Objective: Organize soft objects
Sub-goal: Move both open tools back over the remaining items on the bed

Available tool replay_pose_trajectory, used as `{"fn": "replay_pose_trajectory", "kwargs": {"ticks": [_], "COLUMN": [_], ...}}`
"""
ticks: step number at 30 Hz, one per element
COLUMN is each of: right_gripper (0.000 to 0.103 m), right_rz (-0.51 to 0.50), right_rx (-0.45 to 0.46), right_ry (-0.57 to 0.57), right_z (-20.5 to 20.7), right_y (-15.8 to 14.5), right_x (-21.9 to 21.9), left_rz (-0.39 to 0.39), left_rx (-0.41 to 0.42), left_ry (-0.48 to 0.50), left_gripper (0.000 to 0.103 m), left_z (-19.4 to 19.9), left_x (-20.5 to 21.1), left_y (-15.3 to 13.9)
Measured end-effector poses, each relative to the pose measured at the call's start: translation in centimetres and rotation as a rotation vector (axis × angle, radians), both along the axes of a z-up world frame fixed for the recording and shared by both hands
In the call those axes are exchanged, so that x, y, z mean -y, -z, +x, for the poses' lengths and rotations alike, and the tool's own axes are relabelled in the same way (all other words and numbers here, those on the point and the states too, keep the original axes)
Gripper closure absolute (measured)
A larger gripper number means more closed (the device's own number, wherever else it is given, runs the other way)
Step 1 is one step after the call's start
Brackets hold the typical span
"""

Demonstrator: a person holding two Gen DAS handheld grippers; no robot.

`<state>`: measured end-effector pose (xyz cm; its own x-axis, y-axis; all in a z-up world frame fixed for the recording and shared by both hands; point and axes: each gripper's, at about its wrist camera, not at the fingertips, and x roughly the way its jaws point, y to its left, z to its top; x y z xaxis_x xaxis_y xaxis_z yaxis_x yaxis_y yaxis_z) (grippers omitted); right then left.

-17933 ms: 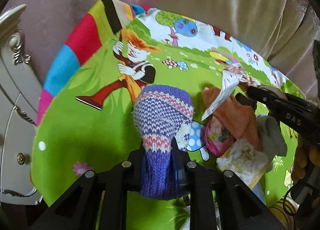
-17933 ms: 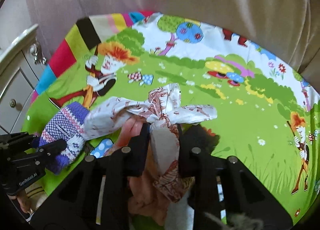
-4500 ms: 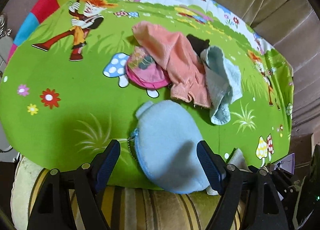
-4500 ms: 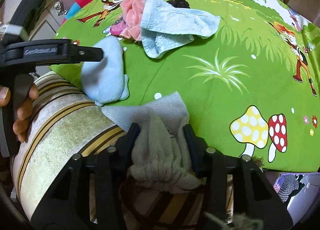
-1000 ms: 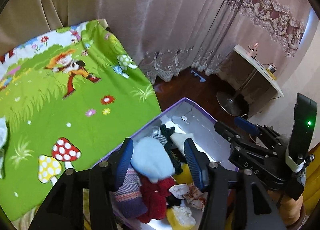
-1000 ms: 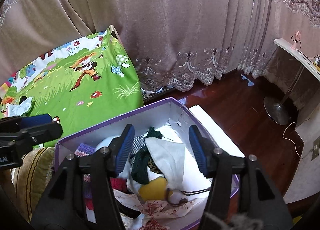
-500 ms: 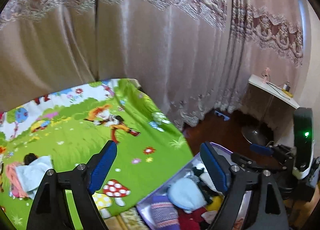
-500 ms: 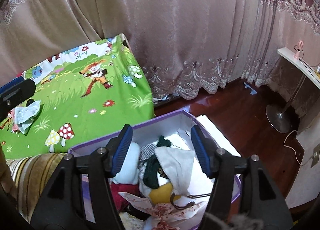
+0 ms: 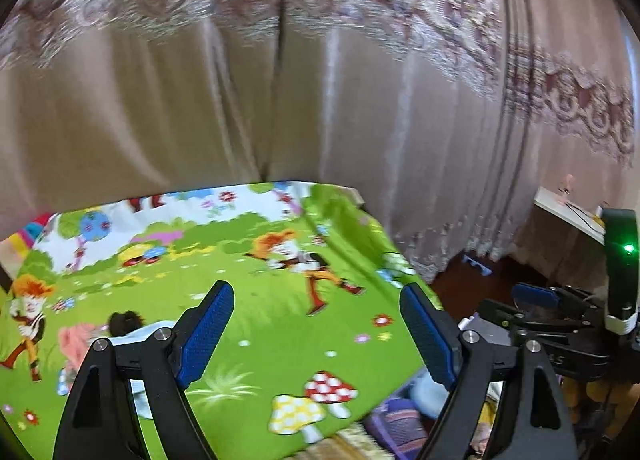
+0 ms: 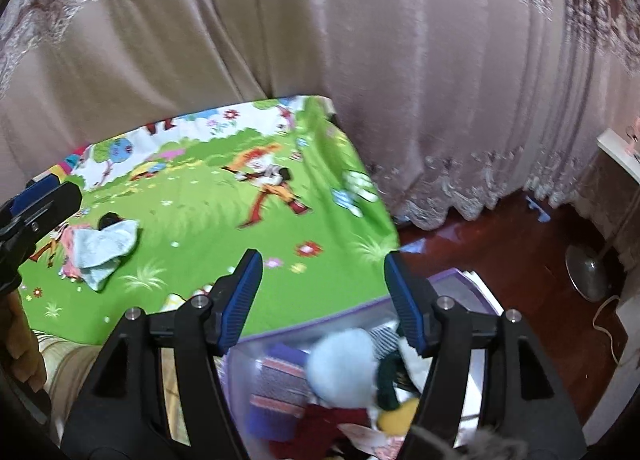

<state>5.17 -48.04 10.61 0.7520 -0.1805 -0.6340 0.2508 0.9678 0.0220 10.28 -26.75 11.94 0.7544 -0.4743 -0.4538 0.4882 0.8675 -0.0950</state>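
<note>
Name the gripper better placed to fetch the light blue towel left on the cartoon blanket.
Left, probably. The left gripper is open, empty and aimed over the blanket, the light blue towel just beside its finger. The right gripper, jaws opening and empty, sits over the purple box, farther away.

Behind the cartoon-printed green blanket (image 10: 224,220) I saw pleated beige curtains (image 10: 360,60) with a lace hem reaching the dark red wooden floor (image 10: 500,244). At right I noted a white shelf (image 9: 568,212) and a round fan base (image 10: 588,272).
</note>
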Motion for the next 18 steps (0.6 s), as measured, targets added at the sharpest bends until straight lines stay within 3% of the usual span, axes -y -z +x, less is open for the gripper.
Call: {"fn": "replay_pose_trajectory", "kwargs": {"ticks": [10,18], "right_gripper": [0.028,0.025], "right_rz": [0.0,-0.012], "right_rx": [0.014,0.006], "right_ry": [-0.147,-0.278], "right_z": [4.3,7.3], "right_y": [-1.4,-1.6], "right_x": [-7.3,-13.7], "left_rz": [-0.019,-0.089], "left_rx": [-0.009,-0.048], "left_ry": [-0.201,-0.395], "left_gripper": [0.017,0.017], "left_z": [4.9,8.8], "left_x": [-10.5,-19.6], "left_y": [-0.2,0.2]}}
